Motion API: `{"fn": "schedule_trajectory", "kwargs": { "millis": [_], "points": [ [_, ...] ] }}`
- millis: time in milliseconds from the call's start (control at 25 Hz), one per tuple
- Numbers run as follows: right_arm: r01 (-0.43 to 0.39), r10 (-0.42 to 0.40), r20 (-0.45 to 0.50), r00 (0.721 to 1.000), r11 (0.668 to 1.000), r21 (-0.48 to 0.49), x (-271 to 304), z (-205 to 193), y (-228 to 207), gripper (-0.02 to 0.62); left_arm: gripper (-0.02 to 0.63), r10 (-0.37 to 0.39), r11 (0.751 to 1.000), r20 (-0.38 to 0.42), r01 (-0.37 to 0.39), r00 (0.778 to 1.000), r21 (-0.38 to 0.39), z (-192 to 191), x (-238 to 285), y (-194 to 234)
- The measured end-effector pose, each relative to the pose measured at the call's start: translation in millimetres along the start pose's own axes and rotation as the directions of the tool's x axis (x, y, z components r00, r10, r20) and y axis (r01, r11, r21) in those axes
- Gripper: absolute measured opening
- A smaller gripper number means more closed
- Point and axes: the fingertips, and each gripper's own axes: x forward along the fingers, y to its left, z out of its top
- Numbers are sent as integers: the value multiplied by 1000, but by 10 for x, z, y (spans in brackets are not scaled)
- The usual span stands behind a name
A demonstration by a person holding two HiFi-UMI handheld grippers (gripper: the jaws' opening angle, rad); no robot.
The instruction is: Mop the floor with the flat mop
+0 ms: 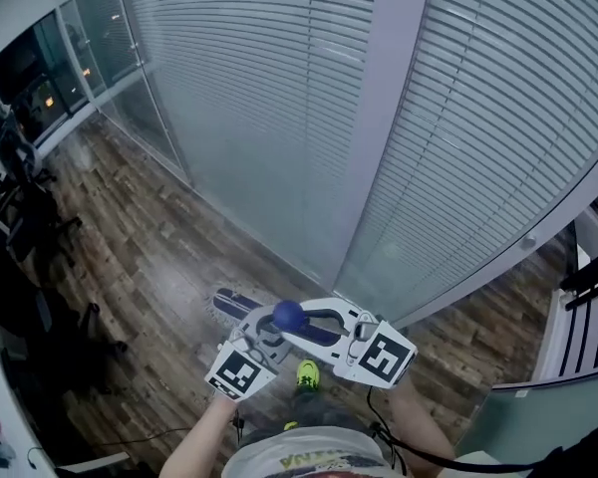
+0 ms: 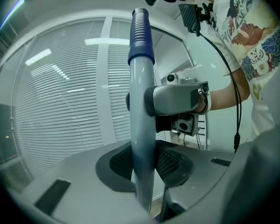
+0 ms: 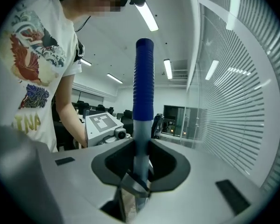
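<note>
- Between the jaws of the left gripper (image 2: pixel 143 162) stands the pole (image 2: pixel 141 101) of the flat mop. It is upright, and the pads are clamped on its grey shaft, well below the ribbed blue grip (image 2: pixel 141 36).
- Higher on the same shaft, the right gripper (image 3: pixel 141 164) has its jaws closed on the pole just under that blue grip, so both grippers hold the mop.
- Ahead of both pairs of jaws and below them, the mop head (image 1: pixel 231 305) lies flat on the floor (image 1: pixel 130 257), near the foot of the glass wall (image 1: pixel 269 118).
- The floor is wood-pattern planking in mixed brown and grey, with a dull sheen around the mop head.
- Beyond the jaws, the glass wall is lined with pale horizontal blinds, and a plain post (image 1: pixel 384 118) divides its panels.
- Behind the jaws, toward the person, a yellow-green shoe (image 1: pixel 307 373) stands on the planks.
- Far to the left of the jaws, dark office chairs (image 1: pixel 20 217) stand along the room's edge.
- Above the right gripper's jaws, strip lights (image 3: pixel 147 15) run across the ceiling.
</note>
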Motion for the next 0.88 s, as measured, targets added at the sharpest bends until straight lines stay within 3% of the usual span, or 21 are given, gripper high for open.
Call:
{"fn": "schedule_trajectory", "kwargs": {
  "millis": [240, 400, 680, 880],
  "points": [
    [-39, 39, -18, 999, 999, 10, 8, 13, 1239, 104, 81, 40, 999, -40, -40, 998, -23, -222, -700, -874],
    [-18, 18, -1, 1000, 999, 40, -92, -48, 1913, 110, 81, 54, 998, -78, -55, 995, -6, -373, -989, -1432],
    [77, -82, 34, 996, 988, 135, -424, -178, 2568, 120, 81, 42, 999, -108, -43, 993, -9, -502, -1111, -2160],
    [55, -66, 56, 996, 981, 185, -615, -227, 2871, 127, 83, 48, 998, -118, -51, 992, -23, -517, -1147, -2504]
  ]
}}
